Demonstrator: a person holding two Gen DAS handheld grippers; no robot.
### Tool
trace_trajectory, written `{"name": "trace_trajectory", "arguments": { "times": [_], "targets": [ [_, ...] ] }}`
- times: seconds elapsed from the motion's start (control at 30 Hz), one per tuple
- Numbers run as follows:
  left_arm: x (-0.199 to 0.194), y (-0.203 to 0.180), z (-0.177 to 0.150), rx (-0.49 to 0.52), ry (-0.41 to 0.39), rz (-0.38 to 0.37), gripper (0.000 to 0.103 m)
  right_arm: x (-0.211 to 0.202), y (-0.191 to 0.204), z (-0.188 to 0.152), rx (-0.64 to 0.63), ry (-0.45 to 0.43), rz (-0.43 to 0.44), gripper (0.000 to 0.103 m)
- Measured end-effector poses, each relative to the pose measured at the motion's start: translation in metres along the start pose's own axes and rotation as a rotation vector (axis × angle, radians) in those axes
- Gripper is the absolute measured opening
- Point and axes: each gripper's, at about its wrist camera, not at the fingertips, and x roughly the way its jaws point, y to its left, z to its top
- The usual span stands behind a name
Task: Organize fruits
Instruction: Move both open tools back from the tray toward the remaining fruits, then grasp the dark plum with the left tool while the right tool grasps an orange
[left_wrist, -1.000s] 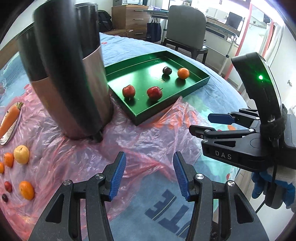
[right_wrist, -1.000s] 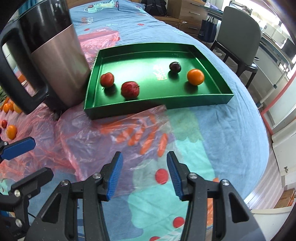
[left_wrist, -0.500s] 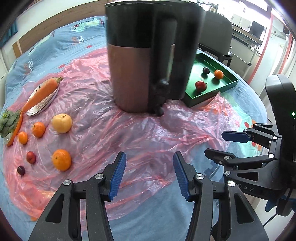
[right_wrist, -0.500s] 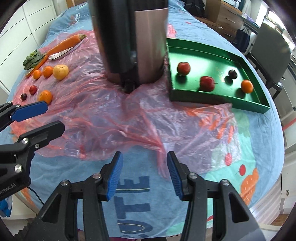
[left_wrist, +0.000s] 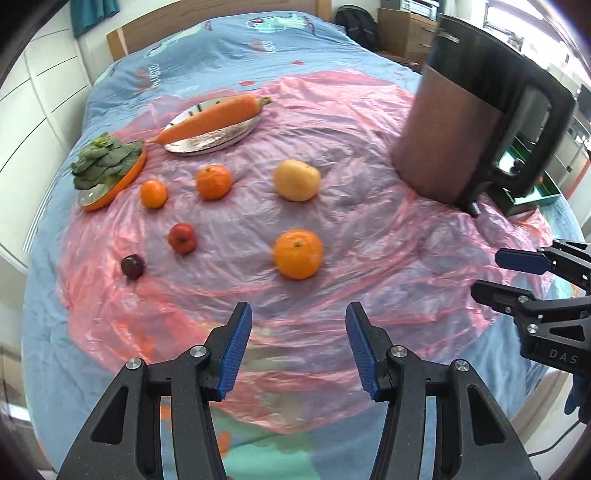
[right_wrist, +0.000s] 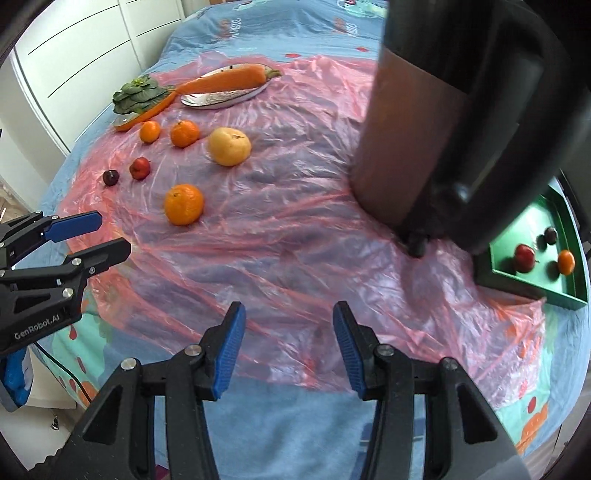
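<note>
Loose fruit lies on pink plastic sheet: a large orange (left_wrist: 298, 253) (right_wrist: 183, 204), a yellow pear-like fruit (left_wrist: 296, 180) (right_wrist: 229, 146), two small oranges (left_wrist: 213, 181) (left_wrist: 153, 192), a small red fruit (left_wrist: 182, 238) and a dark plum (left_wrist: 132, 266). My left gripper (left_wrist: 298, 347) is open and empty, a short way in front of the large orange. My right gripper (right_wrist: 289, 347) is open and empty over the sheet. A green tray (right_wrist: 532, 273) at the right holds a red fruit (right_wrist: 524, 257), a small orange (right_wrist: 566, 262) and a dark plum (right_wrist: 550, 234).
A tall brown-and-black kettle (left_wrist: 469, 125) (right_wrist: 443, 122) stands between the loose fruit and the tray. A carrot on a silver dish (left_wrist: 214, 123) and leafy greens on an orange dish (left_wrist: 107, 166) lie at the far left. The bed edge is near both grippers.
Both grippers have swung left, away from the green tray toward the loose fruit. The large orange now lies just ahead of the left gripper. Both stay open.
</note>
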Motion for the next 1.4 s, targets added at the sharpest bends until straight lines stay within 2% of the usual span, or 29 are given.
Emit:
{"name": "trace_trajectory", "arguments": {
  "times": [0.23, 0.37, 0.5, 0.63, 1.17, 1.4],
  "targets": [
    [0.017, 0.093, 0.011, -0.154, -0.01, 0.095, 0.047, 0.027, 0.053, 0.034, -0.08, -0.024, 0.078, 0.057],
    [0.029, 0.139, 0.017, -0.244, -0.019, 0.109, 0.047, 0.045, 0.076, 0.053, -0.114, -0.029, 0.108, 0.057],
    [0.045, 0.17, 0.022, -0.31, -0.016, 0.113, 0.047, 0.062, 0.087, 0.066, -0.114, -0.023, 0.117, 0.057],
    [0.058, 0.181, 0.026, -0.322, -0.01, 0.103, 0.047, 0.076, 0.09, 0.075, -0.095, -0.015, 0.123, 0.057],
    [0.099, 0.188, 0.02, -0.318, 0.059, 0.069, 0.047, 0.111, 0.089, 0.084, -0.078, 0.027, 0.13, 0.057],
    [0.105, 0.19, 0.017, -0.321, 0.069, 0.071, 0.038, 0.119, 0.091, 0.085, -0.087, 0.041, 0.127, 0.057]
  ]
}}
